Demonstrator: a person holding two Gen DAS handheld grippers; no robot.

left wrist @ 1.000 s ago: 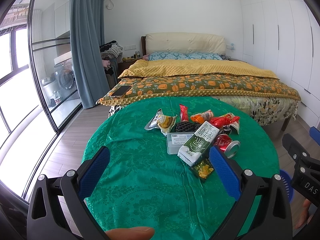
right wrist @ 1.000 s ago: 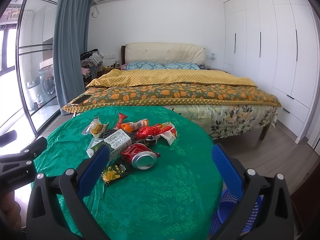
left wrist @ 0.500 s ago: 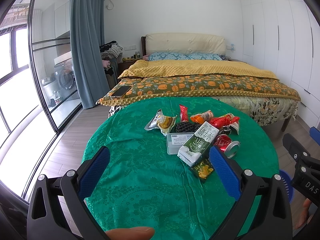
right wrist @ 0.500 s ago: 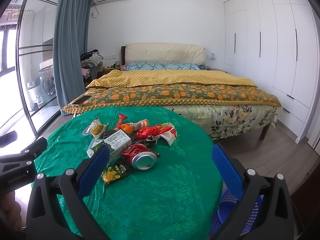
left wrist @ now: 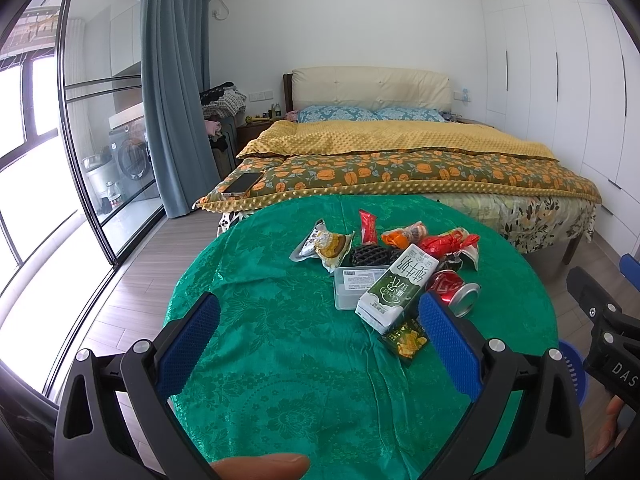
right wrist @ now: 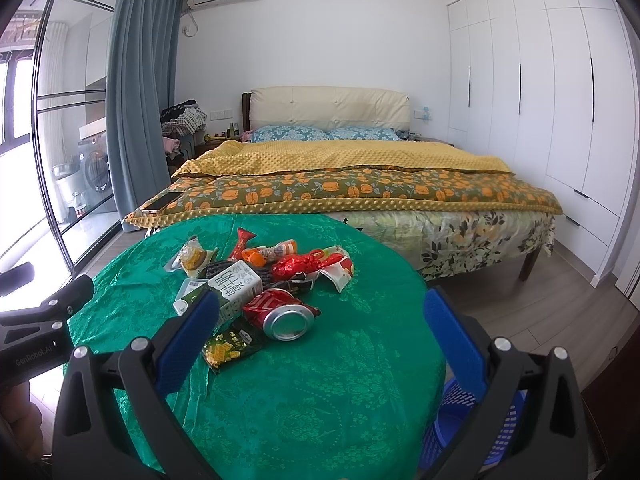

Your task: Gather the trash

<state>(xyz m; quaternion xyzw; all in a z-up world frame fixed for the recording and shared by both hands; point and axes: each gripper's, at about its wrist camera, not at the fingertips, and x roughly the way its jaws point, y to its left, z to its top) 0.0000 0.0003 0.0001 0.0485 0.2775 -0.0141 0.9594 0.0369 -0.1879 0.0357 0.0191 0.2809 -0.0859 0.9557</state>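
Note:
A pile of trash lies on the round table with a green cloth: a green and white milk carton, a crushed red can, a small yellow-green snack packet, a clear plastic box, a yellow pastry wrapper, and red and orange wrappers. My left gripper is open and empty, short of the pile. My right gripper is open and empty, with the can between its fingers in view.
A blue plastic basket stands on the floor right of the table. A bed with a yellow and orange-patterned quilt stands behind the table, with a phone on its corner. Glass doors on the left, white wardrobes on the right.

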